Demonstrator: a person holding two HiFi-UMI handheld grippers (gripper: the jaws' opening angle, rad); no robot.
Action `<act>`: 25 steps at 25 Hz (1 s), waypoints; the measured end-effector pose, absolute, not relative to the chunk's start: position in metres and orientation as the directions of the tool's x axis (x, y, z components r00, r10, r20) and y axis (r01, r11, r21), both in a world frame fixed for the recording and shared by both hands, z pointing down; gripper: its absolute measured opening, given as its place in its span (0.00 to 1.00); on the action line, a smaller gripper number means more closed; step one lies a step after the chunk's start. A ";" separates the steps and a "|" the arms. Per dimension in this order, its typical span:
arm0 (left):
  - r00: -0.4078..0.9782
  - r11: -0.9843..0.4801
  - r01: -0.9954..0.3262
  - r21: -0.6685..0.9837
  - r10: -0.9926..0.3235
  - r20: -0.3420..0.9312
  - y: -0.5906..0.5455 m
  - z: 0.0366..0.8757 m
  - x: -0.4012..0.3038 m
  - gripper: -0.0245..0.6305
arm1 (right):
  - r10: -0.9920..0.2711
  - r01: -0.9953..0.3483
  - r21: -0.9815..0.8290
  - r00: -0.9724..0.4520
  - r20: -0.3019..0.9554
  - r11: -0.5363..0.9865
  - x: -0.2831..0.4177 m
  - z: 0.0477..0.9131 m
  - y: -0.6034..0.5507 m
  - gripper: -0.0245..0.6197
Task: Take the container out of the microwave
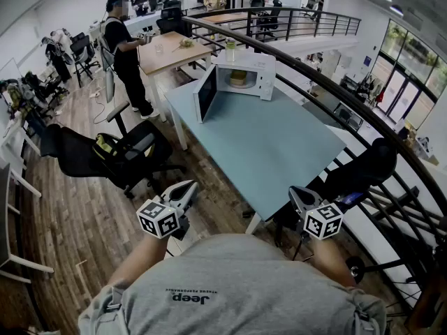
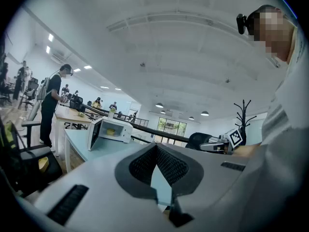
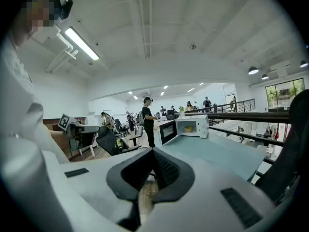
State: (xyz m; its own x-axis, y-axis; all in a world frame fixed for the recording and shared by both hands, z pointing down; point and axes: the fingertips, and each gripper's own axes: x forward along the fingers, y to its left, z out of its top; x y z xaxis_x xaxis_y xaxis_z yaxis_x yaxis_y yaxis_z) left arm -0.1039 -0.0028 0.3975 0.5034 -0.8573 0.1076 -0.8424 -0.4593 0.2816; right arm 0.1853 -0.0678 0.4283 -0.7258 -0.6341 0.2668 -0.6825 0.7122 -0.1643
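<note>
A white microwave (image 1: 246,75) stands at the far end of the teal table (image 1: 258,145), its door (image 1: 207,93) swung open to the left. Inside sits a small yellowish container (image 1: 238,79). Both gripper views also show the microwave (image 2: 112,129) (image 3: 191,126), far ahead, with the container (image 3: 189,128) in the cavity. My left gripper (image 1: 188,185) (image 2: 155,147) hangs shut and empty off the table's near left corner. My right gripper (image 1: 294,191) (image 3: 153,152) is held shut and empty at the near right edge. Both are far from the microwave.
A black office chair (image 1: 119,155) stands left of the table, another dark chair (image 1: 363,169) at its right. A black curved railing (image 1: 335,117) runs along the right side. A person (image 1: 126,54) stands by a wooden table (image 1: 171,51) beyond the microwave.
</note>
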 end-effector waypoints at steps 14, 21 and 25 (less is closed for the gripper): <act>0.469 -0.427 -0.860 0.279 -0.877 0.103 0.001 0.398 -0.077 0.05 | -0.631 -0.678 -0.194 -0.733 0.255 0.709 0.213 0.429 -0.072 0.06; 0.457 -0.413 -0.866 0.280 -0.883 0.111 0.005 0.398 -0.055 0.05 | -0.605 -0.648 -0.207 -0.760 0.236 0.733 0.226 0.427 -0.067 0.06; 0.454 -0.409 -0.870 0.276 -0.883 0.122 0.006 0.402 -0.044 0.05 | -0.584 -0.626 -0.212 -0.779 0.228 0.751 0.230 0.432 -0.068 0.06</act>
